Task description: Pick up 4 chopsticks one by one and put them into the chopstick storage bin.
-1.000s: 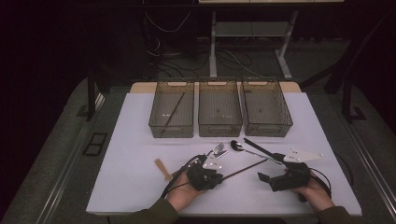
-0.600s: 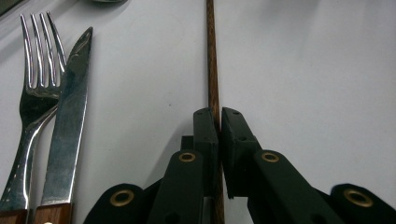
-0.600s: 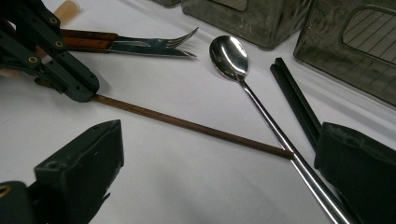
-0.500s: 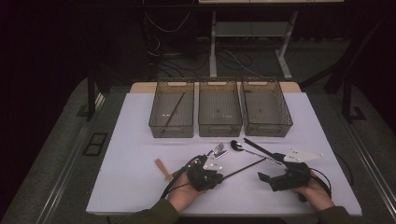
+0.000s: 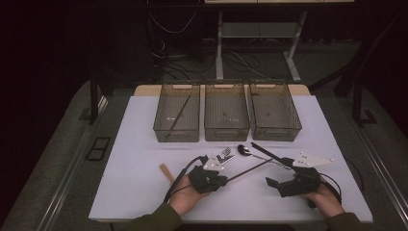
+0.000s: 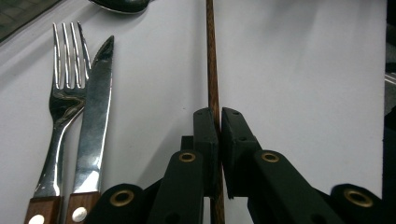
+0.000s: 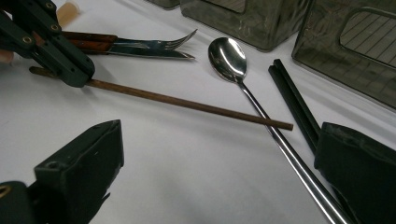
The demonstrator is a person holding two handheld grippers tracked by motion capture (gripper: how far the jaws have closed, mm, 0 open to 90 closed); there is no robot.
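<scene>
My left gripper (image 5: 224,181) (image 6: 218,116) is shut on a brown wooden chopstick (image 5: 250,170) (image 6: 213,70), which lies low across the white table toward the right. A fork (image 6: 65,93) and a knife (image 6: 95,107) with wooden handles lie side by side just left of it. My right gripper (image 5: 278,174) (image 7: 219,158) rests at the front right with its jaws wide apart. A spoon (image 5: 244,150) (image 7: 229,58) lies there, its handle running between those jaws, untouched. A pair of black chopsticks (image 5: 264,151) (image 7: 292,98) lies beside the spoon.
Three translucent grey bins stand in a row at the back: left (image 5: 176,134), middle (image 5: 226,134), right (image 5: 276,134). The left one holds a brown chopstick. A small tan wooden piece (image 5: 166,172) lies left of my left hand. The table's front edge is close under both hands.
</scene>
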